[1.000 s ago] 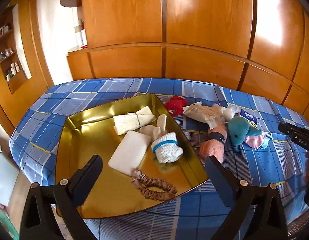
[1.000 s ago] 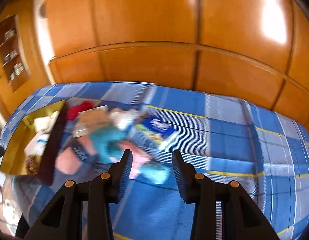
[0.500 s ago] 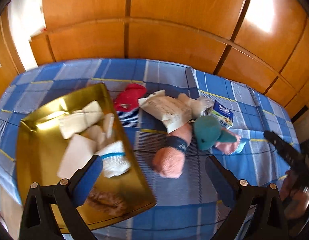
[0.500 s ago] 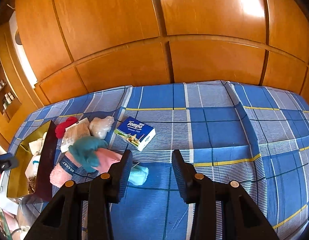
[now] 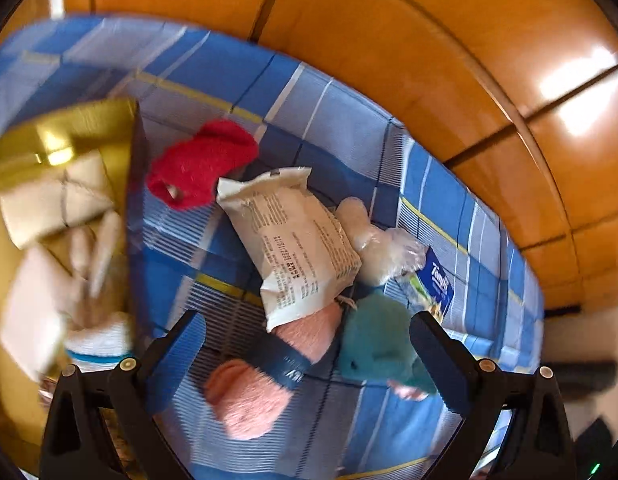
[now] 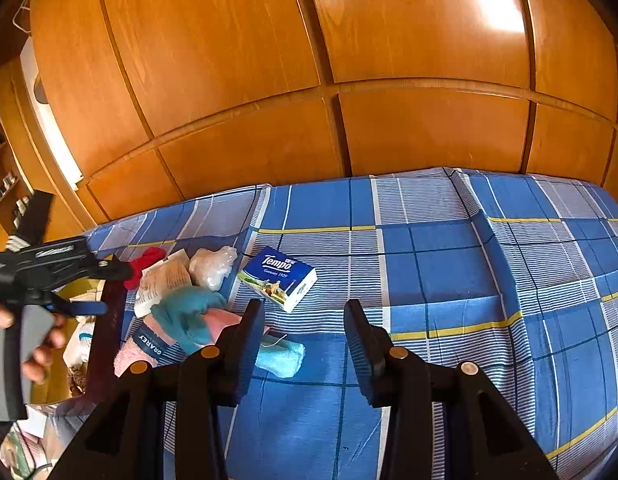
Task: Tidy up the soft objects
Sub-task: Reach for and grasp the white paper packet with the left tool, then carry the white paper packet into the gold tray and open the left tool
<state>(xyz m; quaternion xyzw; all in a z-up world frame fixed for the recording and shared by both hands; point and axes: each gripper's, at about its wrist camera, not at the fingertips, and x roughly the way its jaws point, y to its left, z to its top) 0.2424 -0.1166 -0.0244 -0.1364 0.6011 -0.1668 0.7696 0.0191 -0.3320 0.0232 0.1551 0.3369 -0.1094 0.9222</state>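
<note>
The left gripper [image 5: 309, 344] hangs over the pile on the bed [image 6: 449, 264], jaws wide apart and gripping nothing, with a pink sock [image 5: 269, 376] lying between the tips below them. Just beside the sock lie a teal toy [image 5: 373, 344] and a white packet [image 5: 301, 244]; a red cloth [image 5: 201, 164] sits further back, near the gold tray [image 5: 89, 120]. The tray, left of the pile, holds pale folded cloths [image 5: 49, 204], blurred here. A tissue pack [image 6: 277, 278] lies right of the pile, touching nothing. The right gripper [image 6: 303, 340] hovers over bare bedspread, jaws partly open and empty. A hand [image 6: 37, 340] holds the left gripper's handle.
</note>
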